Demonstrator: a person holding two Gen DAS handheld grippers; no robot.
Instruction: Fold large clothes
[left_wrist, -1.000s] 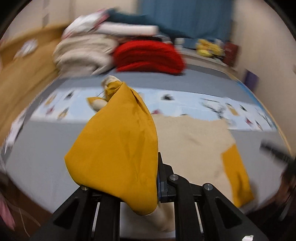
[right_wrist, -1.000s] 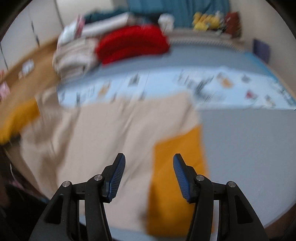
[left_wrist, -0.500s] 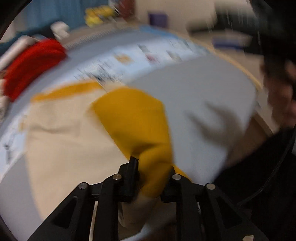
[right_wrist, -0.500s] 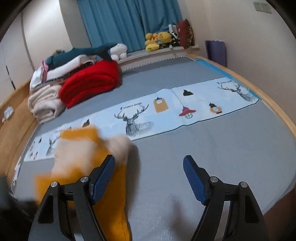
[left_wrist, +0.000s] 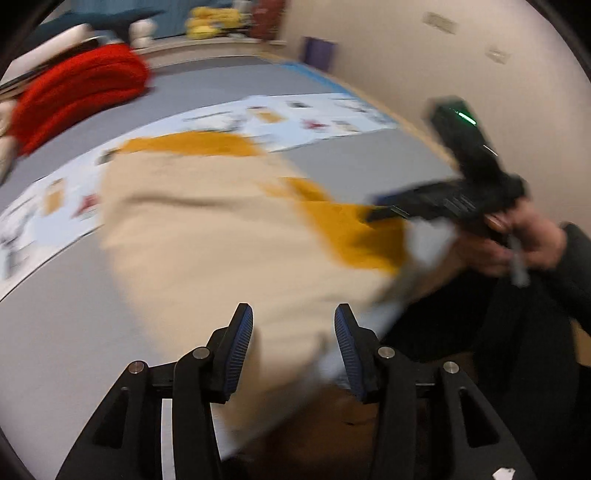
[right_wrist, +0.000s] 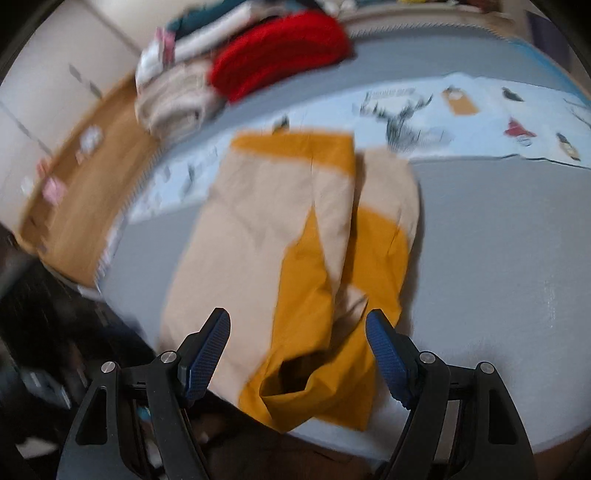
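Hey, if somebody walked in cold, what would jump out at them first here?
The beige and mustard garment spread on the grey bed, with both sleeves folded onto it. Behind it, a bright red blanket tops the pile at the far end. The left gripper and right gripper hang open.

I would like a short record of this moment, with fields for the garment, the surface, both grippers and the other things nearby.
garment: beige and mustard top, lying on the bed, both mustard sleeves folded in over the body
surface: grey bed cover with a light blue printed strip
left gripper: open, holds nothing, over the near beige edge
right gripper: open, holds nothing, over the near mustard sleeve
behind garment: red blanket, folded; beige folded pile beside it
image quality: motion blur in both views
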